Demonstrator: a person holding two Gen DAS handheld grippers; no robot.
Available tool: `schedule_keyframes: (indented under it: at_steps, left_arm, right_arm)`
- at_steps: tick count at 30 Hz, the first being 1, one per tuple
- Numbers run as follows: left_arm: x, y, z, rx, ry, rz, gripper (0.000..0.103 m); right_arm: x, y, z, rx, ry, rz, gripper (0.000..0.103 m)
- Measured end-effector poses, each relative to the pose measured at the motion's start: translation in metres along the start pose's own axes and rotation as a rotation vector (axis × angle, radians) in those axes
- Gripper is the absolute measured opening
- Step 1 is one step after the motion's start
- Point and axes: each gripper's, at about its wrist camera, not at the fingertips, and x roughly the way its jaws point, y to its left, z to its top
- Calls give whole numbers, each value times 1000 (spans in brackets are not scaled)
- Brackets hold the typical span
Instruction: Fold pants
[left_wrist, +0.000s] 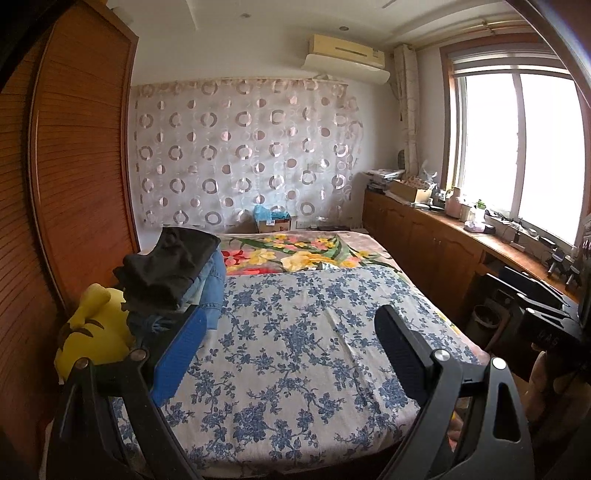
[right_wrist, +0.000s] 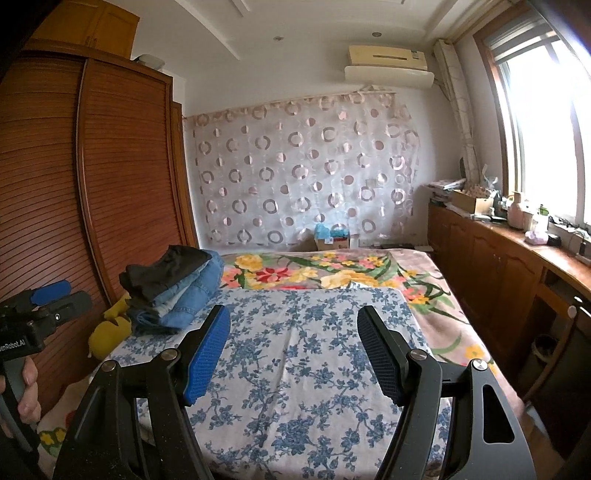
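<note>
A pile of folded pants (left_wrist: 173, 273) lies on the bed's left side, black pants on top and blue jeans (left_wrist: 216, 284) under them; the right wrist view shows the same pile (right_wrist: 173, 288). My left gripper (left_wrist: 291, 350) stands open over the blue-flowered sheet (left_wrist: 295, 325), its jaws wide apart with nothing between them, just right of the pile. My right gripper (right_wrist: 295, 354) is open too, empty, above the sheet (right_wrist: 303, 369). Each gripper shows at the edge of the other's view: the left gripper (right_wrist: 64, 295) in a hand (right_wrist: 27, 391), the right gripper (left_wrist: 532, 295) at far right.
A yellow plush toy (left_wrist: 96, 328) sits at the bed's left edge beside the brown slatted wardrobe (left_wrist: 74, 184). A flowered blanket (left_wrist: 295, 251) covers the far half. On the right run wooden cabinets (left_wrist: 424, 236) with a cluttered top, and a bin (left_wrist: 487, 314) stands on the floor.
</note>
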Motion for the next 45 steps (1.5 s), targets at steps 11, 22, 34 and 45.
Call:
schedule_keyframes:
  at_steps: [11,22,34,45]
  left_arm:
    - [0,2,-1,-1,-1,1,93]
    - [0,3,-2,-1,-2,-1,93]
    - [0,4,-4,0,-6,-2,93]
    - [-6,9,2,3,-17,-3,93]
  right_arm:
    - [1,-1,0,2,1,4,73]
    - [1,-3,-1,0,0,0,73]
    - [0,-3,-3,-7,-2,-6,73]
    - [-1,-3,-3,-7,-2,-4,73]
